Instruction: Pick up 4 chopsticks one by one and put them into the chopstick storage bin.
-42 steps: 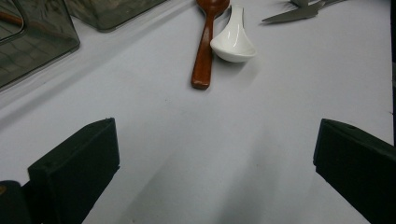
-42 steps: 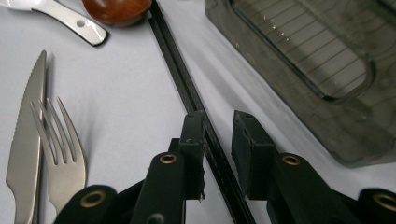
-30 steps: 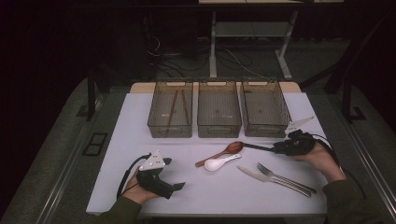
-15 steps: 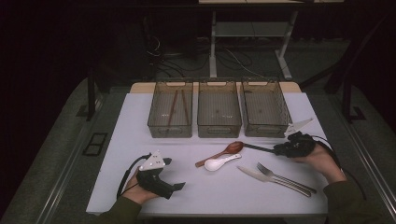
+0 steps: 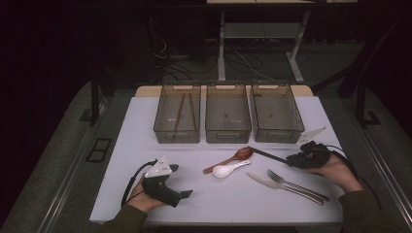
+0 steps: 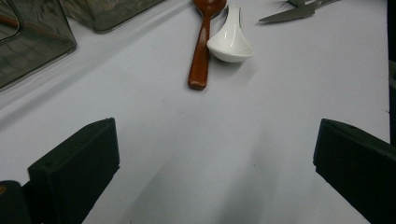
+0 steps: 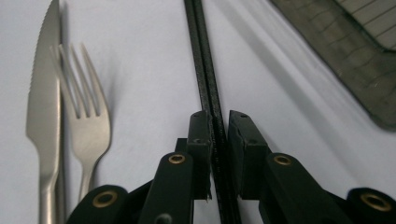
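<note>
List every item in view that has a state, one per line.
Right gripper: jaws just closing, shut on the pair of black chopsticks.
Left gripper: open, nothing between the jaws.
Left clear plastic bin: holds brown chopsticks.
Middle clear bin: looks empty.
Right clear bin: looks empty.

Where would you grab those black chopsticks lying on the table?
Near the end pointing away from the brown spoon. The chopsticks lie flat, side by side, as one thin strip, so come in low along their length, one jaw on each side, as the right tongs do now.
</note>
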A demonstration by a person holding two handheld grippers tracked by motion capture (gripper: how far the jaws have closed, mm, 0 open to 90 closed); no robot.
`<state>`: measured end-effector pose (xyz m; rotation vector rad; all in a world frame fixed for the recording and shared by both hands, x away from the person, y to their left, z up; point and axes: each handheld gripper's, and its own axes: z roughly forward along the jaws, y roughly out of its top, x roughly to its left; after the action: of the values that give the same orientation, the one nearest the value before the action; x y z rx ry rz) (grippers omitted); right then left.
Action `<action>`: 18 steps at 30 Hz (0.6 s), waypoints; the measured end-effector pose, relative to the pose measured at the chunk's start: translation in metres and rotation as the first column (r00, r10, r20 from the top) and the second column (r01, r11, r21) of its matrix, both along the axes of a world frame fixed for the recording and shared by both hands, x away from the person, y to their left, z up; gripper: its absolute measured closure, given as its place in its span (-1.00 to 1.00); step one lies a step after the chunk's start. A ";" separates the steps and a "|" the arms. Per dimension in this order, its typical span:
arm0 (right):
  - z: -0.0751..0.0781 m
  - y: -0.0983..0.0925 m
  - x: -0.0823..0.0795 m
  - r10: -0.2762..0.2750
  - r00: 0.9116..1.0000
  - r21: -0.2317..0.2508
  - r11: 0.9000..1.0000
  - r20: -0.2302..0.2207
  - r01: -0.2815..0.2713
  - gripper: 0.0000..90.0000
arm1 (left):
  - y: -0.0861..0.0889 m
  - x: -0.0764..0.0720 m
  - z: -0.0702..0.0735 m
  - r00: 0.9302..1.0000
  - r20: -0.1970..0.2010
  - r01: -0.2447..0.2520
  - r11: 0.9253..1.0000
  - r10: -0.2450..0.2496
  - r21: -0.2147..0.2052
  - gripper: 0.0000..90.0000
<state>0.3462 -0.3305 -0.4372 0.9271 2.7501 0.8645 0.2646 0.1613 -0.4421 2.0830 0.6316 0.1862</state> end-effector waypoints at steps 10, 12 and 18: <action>0.005 -0.001 -0.009 -0.003 1.000 0.008 1.000 0.025 0.002 0.64 | -0.001 0.000 0.000 1.000 0.000 0.003 1.000 -0.003 -0.002 -1.00; 0.009 -0.001 -0.011 -0.001 0.999 0.025 1.000 0.033 0.001 0.65 | -0.001 0.000 0.000 1.000 -0.001 0.003 1.000 -0.003 -0.003 -1.00; 0.012 0.002 -0.015 0.023 0.999 0.027 0.999 0.044 -0.025 0.77 | -0.001 0.000 0.000 1.000 0.002 0.007 1.000 -0.007 0.000 -1.00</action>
<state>0.3314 -0.3282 -0.4255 0.8711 2.7248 0.9176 0.2641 0.1607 -0.4418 2.0843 0.6229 0.1837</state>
